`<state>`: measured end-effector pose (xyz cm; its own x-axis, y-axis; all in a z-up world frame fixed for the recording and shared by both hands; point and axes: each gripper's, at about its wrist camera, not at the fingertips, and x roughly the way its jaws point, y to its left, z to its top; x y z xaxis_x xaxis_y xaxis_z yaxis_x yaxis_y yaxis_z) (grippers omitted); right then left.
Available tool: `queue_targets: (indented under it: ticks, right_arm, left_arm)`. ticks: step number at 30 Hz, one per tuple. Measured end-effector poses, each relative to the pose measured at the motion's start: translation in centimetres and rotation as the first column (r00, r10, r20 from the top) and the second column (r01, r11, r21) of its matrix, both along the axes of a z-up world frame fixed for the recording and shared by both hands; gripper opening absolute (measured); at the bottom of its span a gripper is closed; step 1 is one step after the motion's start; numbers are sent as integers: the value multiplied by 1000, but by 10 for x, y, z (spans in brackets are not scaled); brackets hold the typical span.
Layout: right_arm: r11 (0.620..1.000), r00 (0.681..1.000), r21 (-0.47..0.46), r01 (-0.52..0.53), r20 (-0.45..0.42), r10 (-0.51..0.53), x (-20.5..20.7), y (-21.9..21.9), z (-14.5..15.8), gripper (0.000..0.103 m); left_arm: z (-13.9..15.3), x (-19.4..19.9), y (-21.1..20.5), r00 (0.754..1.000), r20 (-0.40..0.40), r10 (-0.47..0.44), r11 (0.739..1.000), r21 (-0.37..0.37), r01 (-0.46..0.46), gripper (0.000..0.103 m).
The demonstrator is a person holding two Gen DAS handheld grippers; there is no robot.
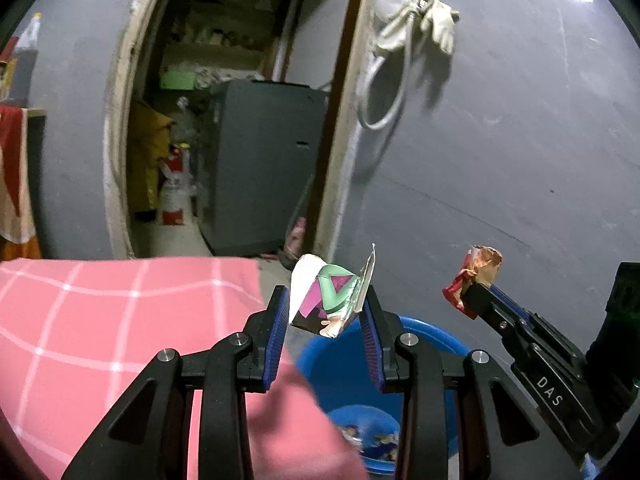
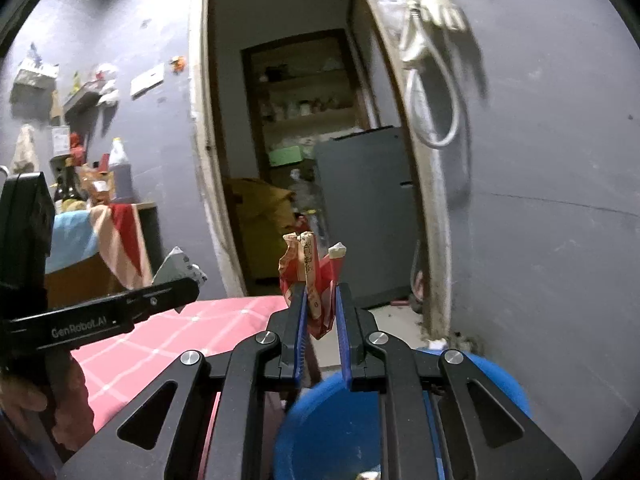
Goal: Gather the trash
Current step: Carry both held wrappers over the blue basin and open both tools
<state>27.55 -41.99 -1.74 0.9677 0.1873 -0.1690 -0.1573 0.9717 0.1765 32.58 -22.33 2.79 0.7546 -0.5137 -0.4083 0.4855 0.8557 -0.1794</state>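
Left gripper (image 1: 326, 304) is clamped on a crumpled green-and-purple wrapper (image 1: 328, 300), and my right gripper (image 2: 322, 300) is pinched tight on a crumpled red wrapper (image 2: 308, 280). I've got both held up over the blue bucket (image 1: 432, 340), which sits right beside the pink checked bedspread (image 1: 100, 320), some scraps already inside.

Both wrist views face doorway (image 1: 240, 120), close above bin (image 2: 320, 420).
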Motion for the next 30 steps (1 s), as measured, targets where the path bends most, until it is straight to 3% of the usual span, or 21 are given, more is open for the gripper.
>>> queue_targets:
  ticks: [14, 30]
  right_arm:
    - [995, 992, 23, 96, -83, -93, -15, -28, -22, 12]
    - [992, 972, 23, 125, -203, -118, 0, -34, -39, 15]
  left_arm:
    - [-31, 4, -49, 989, -117, -94, 994, 48, 100, 31]
    - [-63, 30, -47, 948, -304, -92, 993, 39, 109, 34]
